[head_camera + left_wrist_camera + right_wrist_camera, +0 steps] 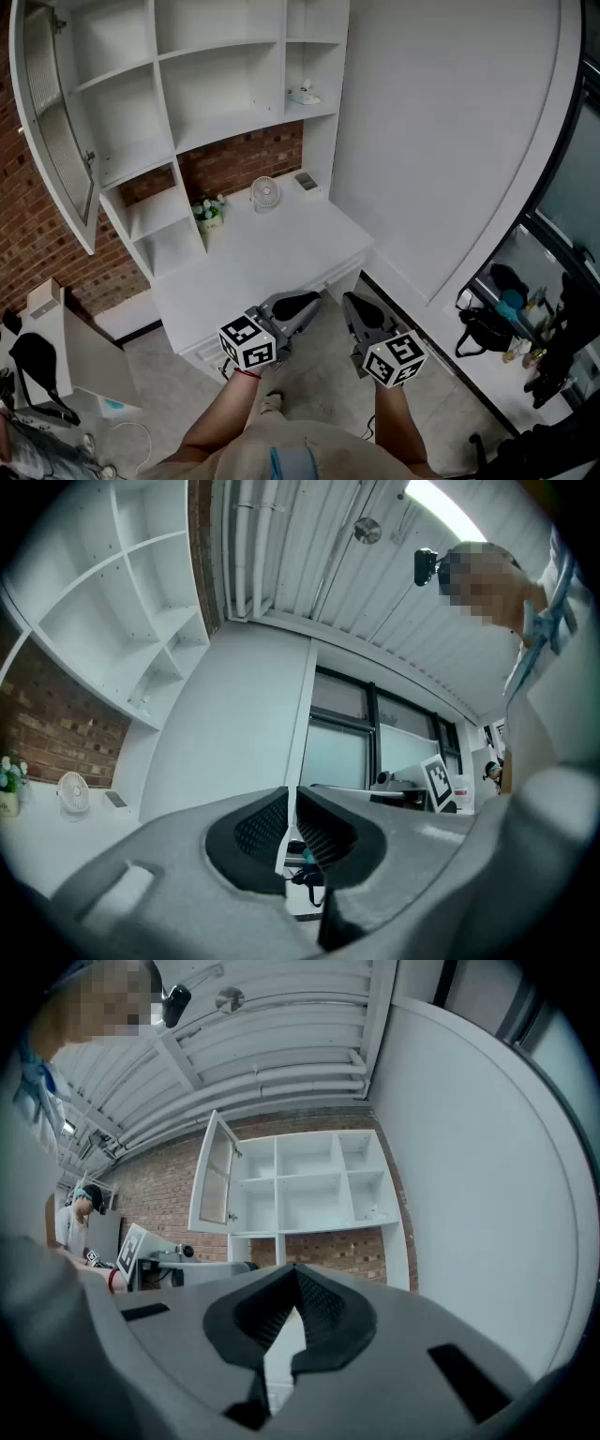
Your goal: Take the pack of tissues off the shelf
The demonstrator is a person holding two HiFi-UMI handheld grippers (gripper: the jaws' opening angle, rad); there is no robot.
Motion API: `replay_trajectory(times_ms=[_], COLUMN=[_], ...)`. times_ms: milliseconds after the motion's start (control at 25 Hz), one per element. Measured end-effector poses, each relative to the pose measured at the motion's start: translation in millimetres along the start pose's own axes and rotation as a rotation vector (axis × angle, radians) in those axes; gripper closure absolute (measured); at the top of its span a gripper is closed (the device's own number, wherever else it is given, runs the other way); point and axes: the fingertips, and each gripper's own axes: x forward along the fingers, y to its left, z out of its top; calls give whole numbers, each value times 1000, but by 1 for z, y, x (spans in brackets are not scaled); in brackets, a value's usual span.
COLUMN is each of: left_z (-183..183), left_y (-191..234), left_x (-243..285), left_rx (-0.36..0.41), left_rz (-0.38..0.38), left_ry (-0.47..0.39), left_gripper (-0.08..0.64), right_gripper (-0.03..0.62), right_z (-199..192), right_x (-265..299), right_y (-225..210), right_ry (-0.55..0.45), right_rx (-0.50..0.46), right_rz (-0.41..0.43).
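Note:
A small white pack of tissues (303,95) lies on a shelf in the right column of the white shelf unit (225,84), above the desk. The right gripper view shows the pack of tissues (373,1214) far off, and in the left gripper view the pack of tissues (140,702) is a tiny pale shape. My left gripper (312,300) and right gripper (350,302) hover side by side low at the desk's front edge, well short of the shelf. The left gripper (292,794) is shut with nothing in it, and so is the right gripper (294,1274).
On the white desk (281,248) stand a small fan (266,193), a potted plant (209,210) and a dark flat item (307,181). A cabinet door (52,122) hangs open at the left. Bags (487,328) sit on a ledge at the right.

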Motion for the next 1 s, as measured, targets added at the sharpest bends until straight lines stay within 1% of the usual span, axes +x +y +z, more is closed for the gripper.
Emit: replay_trajectory(times_ms=[320, 720, 1000], left_z=[4, 2, -7], left_y=[-18, -26, -30], left_x=[1, 10, 16], left_rx=[9, 15, 3], left_rz=[-10, -18, -21], left_ry=[6, 19, 31], left_gripper=[548, 548, 548], right_gripper=[578, 578, 574], right_z=[8, 10, 6], right_x=[-10, -13, -22], right_y=[7, 7, 7], right_ry=[-13, -18, -39], right_rx=[-6, -9, 56], right_rz=[13, 31, 88])
